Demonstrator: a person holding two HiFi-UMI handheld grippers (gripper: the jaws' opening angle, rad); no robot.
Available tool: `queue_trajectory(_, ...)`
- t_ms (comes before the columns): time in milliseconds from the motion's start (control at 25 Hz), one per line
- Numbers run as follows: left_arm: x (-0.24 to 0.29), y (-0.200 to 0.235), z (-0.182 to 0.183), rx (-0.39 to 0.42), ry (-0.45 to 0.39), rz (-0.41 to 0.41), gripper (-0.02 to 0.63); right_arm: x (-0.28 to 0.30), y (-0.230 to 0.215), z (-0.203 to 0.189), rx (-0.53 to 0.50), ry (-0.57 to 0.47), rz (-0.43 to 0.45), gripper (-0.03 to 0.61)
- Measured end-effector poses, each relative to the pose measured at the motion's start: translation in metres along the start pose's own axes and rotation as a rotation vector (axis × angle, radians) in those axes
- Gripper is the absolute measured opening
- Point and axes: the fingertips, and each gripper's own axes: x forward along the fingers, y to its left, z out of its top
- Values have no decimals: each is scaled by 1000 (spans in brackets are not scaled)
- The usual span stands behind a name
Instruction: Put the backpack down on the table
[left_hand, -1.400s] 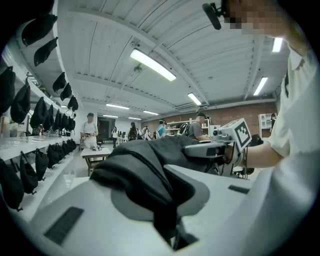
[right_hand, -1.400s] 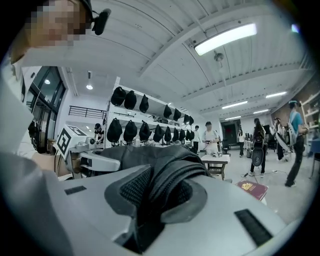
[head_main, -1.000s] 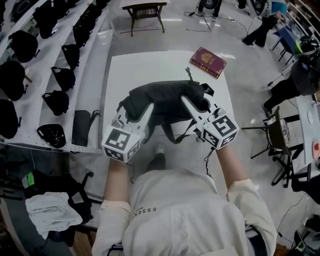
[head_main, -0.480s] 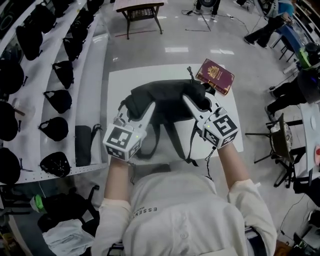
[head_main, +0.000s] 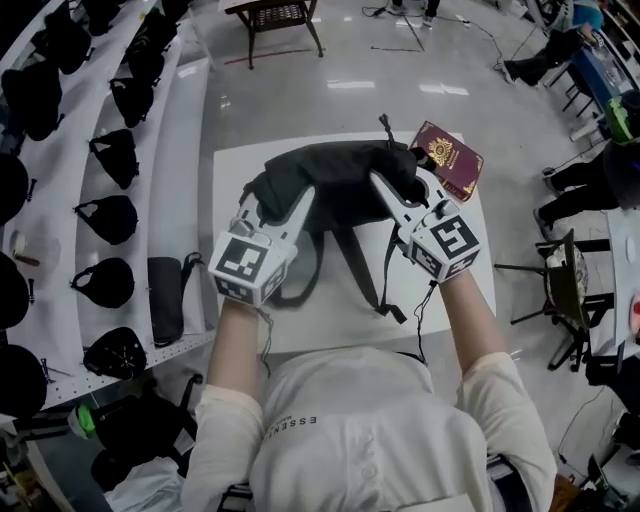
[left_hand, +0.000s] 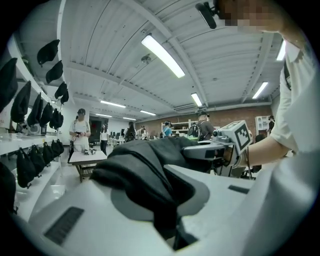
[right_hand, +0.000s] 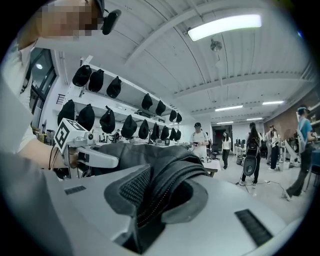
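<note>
A black backpack (head_main: 335, 175) hangs between my two grippers above the white table (head_main: 240, 325). Its straps (head_main: 350, 270) dangle toward the tabletop. My left gripper (head_main: 287, 207) is shut on the pack's left side; dark fabric (left_hand: 145, 170) fills its jaws in the left gripper view. On the pack's right side my right gripper (head_main: 393, 197) is shut on a padded, stitched strap (right_hand: 165, 180), seen in the right gripper view. Both grippers point roughly level. Whether the pack's underside touches the table is hidden.
A dark red booklet (head_main: 452, 160) lies at the table's far right corner, close to the backpack. White shelves with several black bags (head_main: 110, 215) run along the left. A small wooden table (head_main: 275, 15) stands beyond. Chairs (head_main: 555, 290) and people are at the right.
Both grippers carried the backpack forward over the table, and it now sits next to the red booklet. The straps now hang over the tabletop rather than past its near edge.
</note>
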Motion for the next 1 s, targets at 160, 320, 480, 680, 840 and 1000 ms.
queue_trajectory(160, 16, 15, -13, -4, 4, -8, 57, 17, -11, -15, -1, 17, -8, 92)
queue_trajectory(320, 27, 26, -22, 24, -18, -4, 57, 29, -18, -27, -9, 16, -25, 93)
queue_trajectory(480, 33, 30, -25, 35, -30, -9, 57, 35, -24, -31, -4, 13, -29, 93)
queue_trajectory(680, 31, 25, -37, 8, -29, -12, 57, 31, -19, -43, 8, 25, -32, 94)
queue_trajectory(840, 28, 13, -41, -16, -18, -36, 57, 23, -15, -52, 27, 35, -34, 93)
queue_trajectory(1000, 23, 1, -50, -30, -7, -45, 58, 11, -8, -61, 48, 38, -30, 94)
